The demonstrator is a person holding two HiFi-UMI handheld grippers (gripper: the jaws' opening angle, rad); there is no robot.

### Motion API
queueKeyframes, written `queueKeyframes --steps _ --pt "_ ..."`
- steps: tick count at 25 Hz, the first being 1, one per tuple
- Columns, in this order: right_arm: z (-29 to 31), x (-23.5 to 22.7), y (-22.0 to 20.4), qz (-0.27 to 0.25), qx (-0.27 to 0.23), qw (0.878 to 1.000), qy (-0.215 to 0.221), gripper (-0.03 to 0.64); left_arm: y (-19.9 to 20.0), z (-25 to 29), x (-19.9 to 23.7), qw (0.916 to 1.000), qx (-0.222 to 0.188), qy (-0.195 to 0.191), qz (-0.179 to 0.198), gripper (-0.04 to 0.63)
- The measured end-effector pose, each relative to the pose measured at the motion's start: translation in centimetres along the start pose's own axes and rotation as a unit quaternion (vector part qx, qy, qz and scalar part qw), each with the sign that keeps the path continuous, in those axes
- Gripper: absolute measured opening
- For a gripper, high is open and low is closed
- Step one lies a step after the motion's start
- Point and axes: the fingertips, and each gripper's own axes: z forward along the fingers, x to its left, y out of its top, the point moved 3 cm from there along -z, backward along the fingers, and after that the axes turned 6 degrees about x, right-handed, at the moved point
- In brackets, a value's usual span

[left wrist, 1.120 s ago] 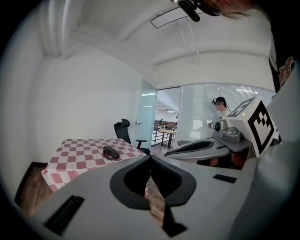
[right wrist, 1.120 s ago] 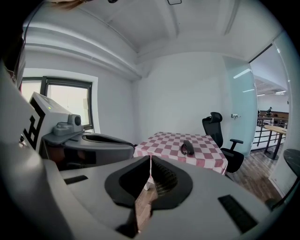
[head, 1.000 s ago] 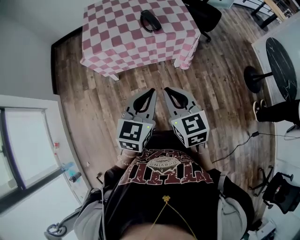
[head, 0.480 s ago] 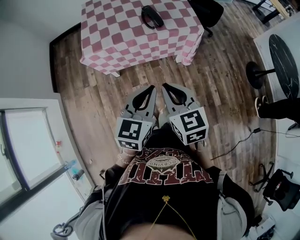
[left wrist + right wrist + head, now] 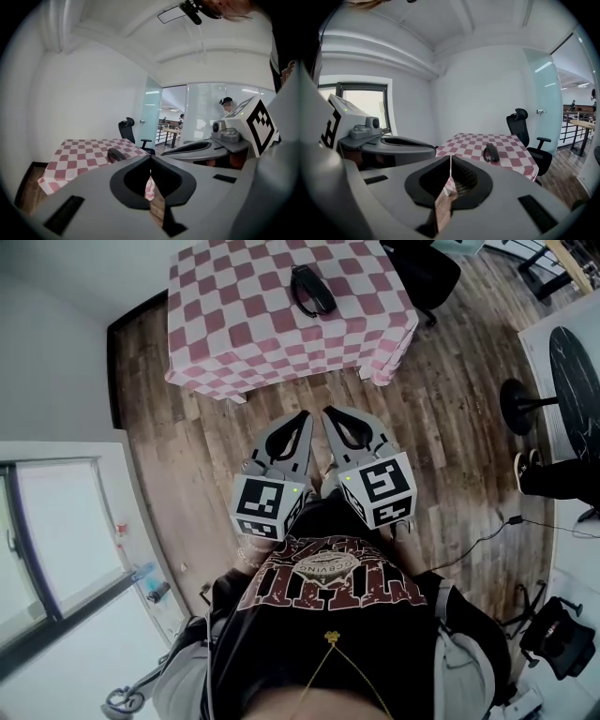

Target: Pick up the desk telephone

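Desk telephone (image 5: 312,290) lies on the checkered table (image 5: 234,343), toward that table's far side, close to the black office chair (image 5: 427,268). Your left gripper (image 5: 302,420) and right gripper (image 5: 330,416) hover side by side over the wood floor (image 5: 441,427) short of the table. Both have their jaws pressed together with nothing between them.

The counter (image 5: 234,334) runs off the head view's top edge; the left claw (image 5: 150,159) hides part of the desk telephone (image 5: 115,153).
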Motion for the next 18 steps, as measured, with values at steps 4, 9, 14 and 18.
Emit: queueKeyframes --steps 4,9,14,18 --pt "1.0 -2.2 1.1 0.000 -0.003 1.000 0.005 0.023 1.5 2.3 0.5 1.0000 -0.001 0.002 0.001 0.008" --pt "1.9 -5.1 2.5 -0.002 -0.005 1.000 0.012 0.023 3.6 5.0 0.8 1.0000 -0.002 0.007 0.004 0.008" --pt "2.4 -7.7 3.5 -0.009 -0.012 1.000 0.024 0.023 4.7 7.2 0.9 0.9997 -0.004 0.022 0.002 0.008" --pt "2.7 -9.5 3.9 -0.016 -0.014 0.999 0.036 0.023 5.2 8.7 0.6 0.9993 -0.003 0.036 0.000 0.008"
